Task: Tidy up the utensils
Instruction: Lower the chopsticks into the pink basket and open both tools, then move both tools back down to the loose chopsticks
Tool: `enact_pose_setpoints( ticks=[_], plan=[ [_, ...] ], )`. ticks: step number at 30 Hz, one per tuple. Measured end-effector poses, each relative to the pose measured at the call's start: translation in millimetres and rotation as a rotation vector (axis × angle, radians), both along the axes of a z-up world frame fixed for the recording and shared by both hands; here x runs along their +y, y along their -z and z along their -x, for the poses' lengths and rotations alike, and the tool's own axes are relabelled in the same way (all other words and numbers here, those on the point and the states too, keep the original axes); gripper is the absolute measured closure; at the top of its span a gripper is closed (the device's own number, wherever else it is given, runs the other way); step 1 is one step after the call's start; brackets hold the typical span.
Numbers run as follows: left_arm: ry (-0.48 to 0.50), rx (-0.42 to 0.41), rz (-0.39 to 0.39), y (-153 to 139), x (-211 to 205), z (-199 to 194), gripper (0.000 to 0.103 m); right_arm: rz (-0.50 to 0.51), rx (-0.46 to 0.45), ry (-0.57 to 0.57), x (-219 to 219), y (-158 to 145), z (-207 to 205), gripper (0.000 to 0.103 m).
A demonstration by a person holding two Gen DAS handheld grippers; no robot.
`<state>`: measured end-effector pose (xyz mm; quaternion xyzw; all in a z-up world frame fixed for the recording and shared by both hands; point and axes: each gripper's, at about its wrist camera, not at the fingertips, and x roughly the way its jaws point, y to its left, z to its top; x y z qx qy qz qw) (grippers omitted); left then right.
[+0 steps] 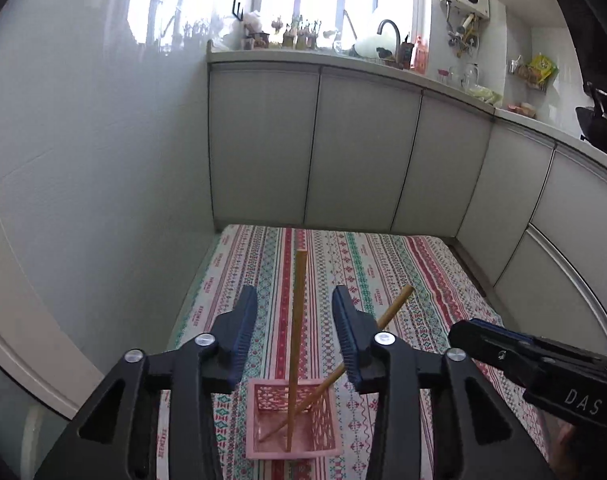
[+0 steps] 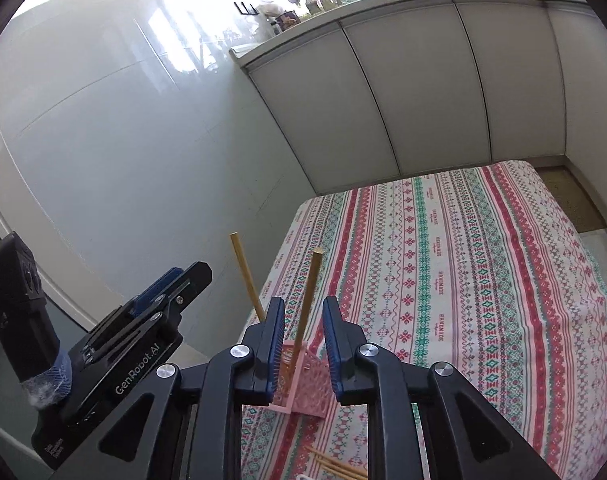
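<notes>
A pink openwork holder (image 1: 293,420) stands on the striped tablecloth (image 1: 383,272). Two wooden chopsticks stand in it: one upright (image 1: 297,340), one leaning right (image 1: 395,308). My left gripper (image 1: 295,308) is open and empty, with its jaws either side of the upright chopstick. In the right wrist view the holder (image 2: 307,380) and both chopsticks (image 2: 308,300) show again. My right gripper (image 2: 303,316) is open and empty, with its jaws around one chopstick. Several loose chopsticks (image 2: 335,466) lie on the cloth near the bottom edge.
The table sits against a glossy white wall (image 1: 83,160) on the left and grey cabinet doors (image 1: 363,152) at the back. A kitchen counter with a tap (image 1: 389,30) and clutter runs above the cabinets. The right gripper's body (image 1: 543,368) shows at the right of the left wrist view.
</notes>
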<state>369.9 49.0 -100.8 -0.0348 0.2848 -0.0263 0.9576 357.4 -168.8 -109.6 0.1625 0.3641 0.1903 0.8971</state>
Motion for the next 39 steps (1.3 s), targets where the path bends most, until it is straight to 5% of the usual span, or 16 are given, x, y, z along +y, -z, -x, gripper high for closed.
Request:
enact_pose_setpoints(
  ticks=[1, 3, 4, 14, 24, 30, 33, 39],
  plan=[
    [0.003, 0.011, 0.005, -1.4, 2.2, 6.3, 0.052, 0.009, 0.008, 0.001, -3.5, -1.5, 3.7, 0.075],
    [0.006, 0.05, 0.005, -1.5, 4.5, 17.2, 0.047, 0.009, 0.008, 0.012, -13.4, -4.5, 13.7, 0.043],
    [0.008, 0.073, 0.003, -2.6, 6.5, 21.9, 0.043, 0.016, 0.006, 0.013, -17.3, -7.2, 18.5, 0.04],
    [0.009, 0.305, 0.033, 25.5, 22.5, 64.6, 0.023, 0.107, 0.161, 0.057, -55.4, 5.2, 51.0, 0.035],
    [0.082, 0.596, 0.111, 87.3, 19.0, 76.8, 0.022, 0.225, 0.325, 0.059, -65.0, 46.0, 67.3, 0.03],
    [0.112, 0.685, 0.097, 116.7, 5.5, 80.0, 0.022, 0.337, 0.407, 0.024, -62.9, 75.8, 76.2, 0.03],
    [0.11, 0.712, 0.121, 128.6, 0.3, 77.3, 0.023, 0.367, 0.434, 0.016, -64.0, 86.5, 79.5, 0.03],
    [0.149, 0.752, 0.104, 148.6, -20.7, 69.2, 0.048, 0.386, 0.471, 0.008, -71.0, 96.2, 81.6, 0.03]
  ],
)
